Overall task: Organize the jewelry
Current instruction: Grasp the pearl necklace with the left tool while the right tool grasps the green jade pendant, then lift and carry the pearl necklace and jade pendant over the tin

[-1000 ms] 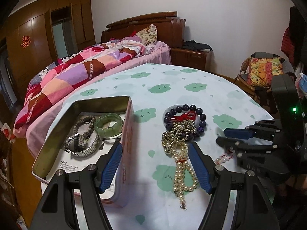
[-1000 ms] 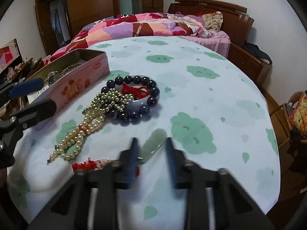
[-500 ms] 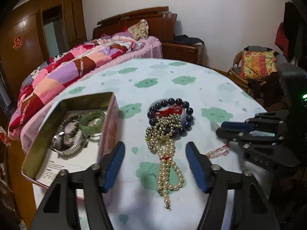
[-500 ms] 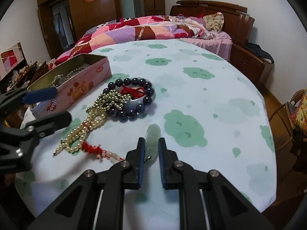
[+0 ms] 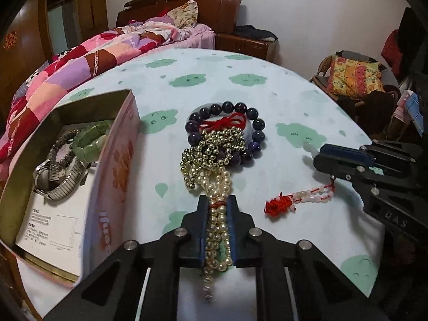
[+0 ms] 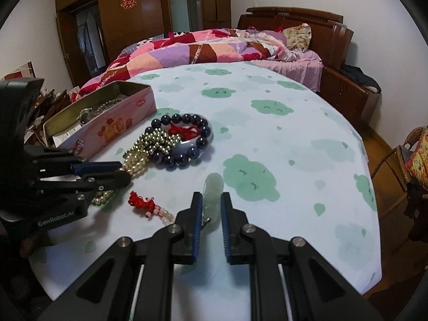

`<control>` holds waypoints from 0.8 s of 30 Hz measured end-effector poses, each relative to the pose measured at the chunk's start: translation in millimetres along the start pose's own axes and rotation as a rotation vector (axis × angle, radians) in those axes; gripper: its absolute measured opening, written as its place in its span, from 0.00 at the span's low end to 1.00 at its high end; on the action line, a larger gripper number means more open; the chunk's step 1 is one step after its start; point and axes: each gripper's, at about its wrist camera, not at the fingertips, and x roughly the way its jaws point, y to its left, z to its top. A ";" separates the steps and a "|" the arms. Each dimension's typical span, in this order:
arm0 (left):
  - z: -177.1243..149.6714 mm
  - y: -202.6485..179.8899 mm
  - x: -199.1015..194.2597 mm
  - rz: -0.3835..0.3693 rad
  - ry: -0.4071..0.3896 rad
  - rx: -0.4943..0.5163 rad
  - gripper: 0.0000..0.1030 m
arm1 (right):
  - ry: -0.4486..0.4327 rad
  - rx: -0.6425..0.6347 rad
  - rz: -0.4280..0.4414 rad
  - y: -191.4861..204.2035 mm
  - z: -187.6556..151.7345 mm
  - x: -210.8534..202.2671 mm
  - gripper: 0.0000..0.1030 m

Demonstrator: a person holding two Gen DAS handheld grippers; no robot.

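Tin (image 5: 121, 144) already holds watch and bracelets; left gripper (image 5: 217, 230) closing on pearl necklace (image 5: 218, 214), right gripper (image 6: 209, 214) clamped on jade pendant (image 6: 212, 190); bead bracelet (image 5: 227, 131) remains.

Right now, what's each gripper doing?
Left gripper: jaws closing on the pearl necklace, pads pressing its strands.
Right gripper: shut on the pale green pendant.

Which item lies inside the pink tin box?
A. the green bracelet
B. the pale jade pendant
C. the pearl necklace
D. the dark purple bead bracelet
A: the green bracelet lies inside the pink tin box, beside a metal watch.
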 end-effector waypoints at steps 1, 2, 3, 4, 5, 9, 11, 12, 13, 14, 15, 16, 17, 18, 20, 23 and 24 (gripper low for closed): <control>-0.1 0.0 -5.8 -0.004 -0.015 0.002 0.12 | -0.006 0.000 -0.003 -0.1 1.2 -1.9 0.16; 0.3 0.1 -12.8 -0.004 -0.033 0.004 0.05 | -0.012 -0.001 -0.006 0.1 2.3 -3.7 0.16; 1.3 0.1 -19.8 -0.004 -0.051 0.008 0.05 | -0.019 -0.002 -0.010 0.2 3.4 -5.6 0.16; 2.3 0.8 -27.7 -0.005 -0.073 0.011 0.05 | -0.025 -0.003 -0.012 0.5 4.8 -7.7 0.16; 3.5 1.3 -35.2 -0.003 -0.094 0.013 0.05 | -0.028 -0.003 -0.013 0.9 5.7 -8.7 0.16; 7.0 4.7 -50.2 -0.009 -0.133 0.014 0.05 | -0.041 -0.014 -0.014 5.4 9.1 -13.2 0.16; 7.7 7.6 -57.3 -0.015 -0.148 0.006 0.05 | -0.044 -0.016 -0.015 5.8 10.7 -14.2 0.16; 9.0 9.0 -58.2 -0.016 -0.153 0.002 0.05 | -0.046 -0.017 -0.016 6.4 11.1 -14.9 0.16; 9.8 10.6 -61.2 -0.017 -0.161 -0.002 0.05 | -0.049 -0.016 -0.017 6.5 11.8 -15.8 0.16; 10.8 12.9 -66.2 -0.014 -0.175 -0.006 0.05 | -0.052 -0.014 -0.017 6.4 13.0 -16.8 0.16; 12.1 14.8 -69.1 -0.010 -0.184 -0.010 0.05 | -0.057 -0.013 -0.016 6.6 14.4 -18.2 0.16; 13.7 17.2 -72.6 -0.004 -0.194 -0.014 0.05 | -0.064 -0.014 -0.015 7.0 16.2 -20.2 0.16; 15.4 19.9 -76.3 0.001 -0.204 -0.019 0.05 | -0.070 -0.015 -0.014 7.6 17.2 -22.3 0.16; 17.4 22.9 -78.5 0.006 -0.211 -0.024 0.05 | -0.078 -0.017 -0.012 8.5 19.6 -24.5 0.16; 19.3 29.5 -84.2 0.021 -0.226 -0.034 0.05 | -0.091 -0.020 -0.009 10.7 23.3 -28.0 0.16; 20.3 38.3 -89.1 0.043 -0.243 -0.047 0.05 | -0.109 -0.027 -0.003 15.4 29.3 -31.8 0.16; 20.8 41.3 -90.2 0.049 -0.247 -0.053 0.05 | -0.115 -0.031 0.001 17.4 32.3 -33.0 0.16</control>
